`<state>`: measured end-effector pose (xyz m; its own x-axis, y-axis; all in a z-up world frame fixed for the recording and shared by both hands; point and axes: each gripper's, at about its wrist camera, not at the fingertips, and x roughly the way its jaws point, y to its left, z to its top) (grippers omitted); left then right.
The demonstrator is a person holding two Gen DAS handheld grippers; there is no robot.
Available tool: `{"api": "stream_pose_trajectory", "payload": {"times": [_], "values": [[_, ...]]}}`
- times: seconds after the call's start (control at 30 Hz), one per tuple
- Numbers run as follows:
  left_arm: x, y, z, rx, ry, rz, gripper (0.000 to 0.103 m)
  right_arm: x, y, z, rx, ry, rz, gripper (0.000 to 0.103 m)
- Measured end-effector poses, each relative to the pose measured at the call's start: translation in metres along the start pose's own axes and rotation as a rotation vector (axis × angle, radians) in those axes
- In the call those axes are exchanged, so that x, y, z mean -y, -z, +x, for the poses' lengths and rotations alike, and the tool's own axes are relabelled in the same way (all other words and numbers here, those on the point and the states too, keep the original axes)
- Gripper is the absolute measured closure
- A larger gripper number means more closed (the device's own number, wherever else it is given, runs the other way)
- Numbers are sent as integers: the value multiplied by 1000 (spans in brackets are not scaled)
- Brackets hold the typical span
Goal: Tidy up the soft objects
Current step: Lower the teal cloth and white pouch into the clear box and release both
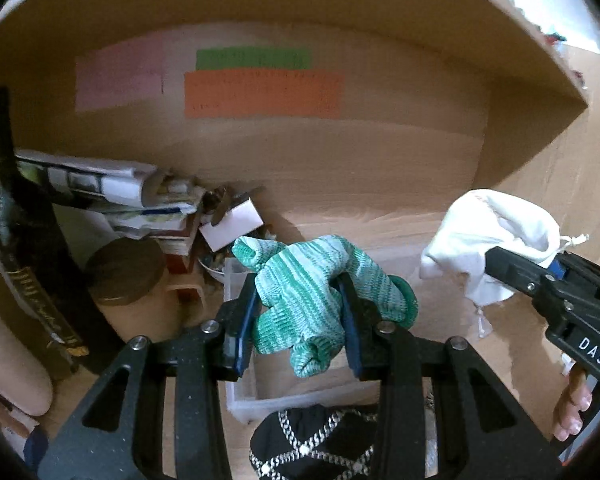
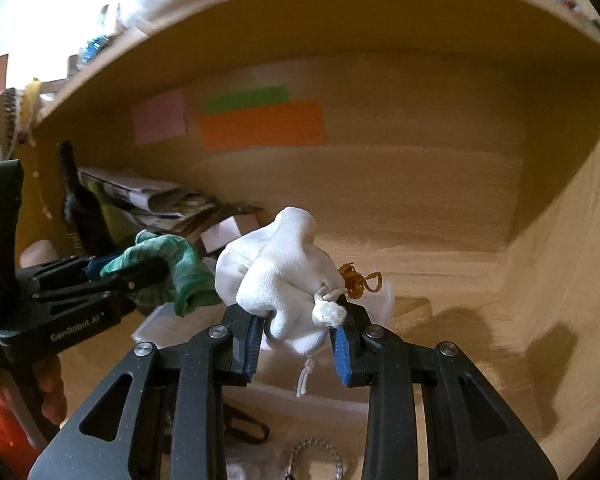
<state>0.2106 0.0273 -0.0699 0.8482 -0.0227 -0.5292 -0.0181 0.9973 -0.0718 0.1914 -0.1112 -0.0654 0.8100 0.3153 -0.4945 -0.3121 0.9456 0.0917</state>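
My left gripper (image 1: pixel 298 316) is shut on a green-and-white knitted cloth (image 1: pixel 312 284) and holds it in the air above a clear plastic bin (image 1: pixel 244 396). The cloth also shows at the left of the right wrist view (image 2: pixel 180 268). My right gripper (image 2: pixel 296 340) is shut on a white drawstring pouch (image 2: pixel 284 276) and holds it up over the wooden desk (image 2: pixel 440 248). The pouch shows in the left wrist view (image 1: pixel 488 232) at the right, with the right gripper (image 1: pixel 512 268) clamped on it. A black pouch with a chain strap (image 1: pixel 316 440) lies below the left gripper.
A dark bottle (image 1: pixel 16 232), stacked papers (image 1: pixel 112 188), a jar with a brown lid (image 1: pixel 124 268) and a small white box (image 1: pixel 232 228) crowd the desk's left. Pink, green and orange notes (image 1: pixel 260 92) hang on the back panel. A tangle of orange string (image 2: pixel 356 280) lies behind the white pouch.
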Motion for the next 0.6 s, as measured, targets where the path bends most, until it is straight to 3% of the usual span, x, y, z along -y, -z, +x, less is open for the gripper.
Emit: {"api": "stream_pose_trajectory", "payload": {"times": [0.3, 0.6], "values": [[6, -3, 61, -142, -30, 13, 67, 5, 4, 55, -139, 32, -8, 76], [16, 6, 95, -239, -53, 91, 67, 11, 20, 96, -277, 47, -20, 76]]}}
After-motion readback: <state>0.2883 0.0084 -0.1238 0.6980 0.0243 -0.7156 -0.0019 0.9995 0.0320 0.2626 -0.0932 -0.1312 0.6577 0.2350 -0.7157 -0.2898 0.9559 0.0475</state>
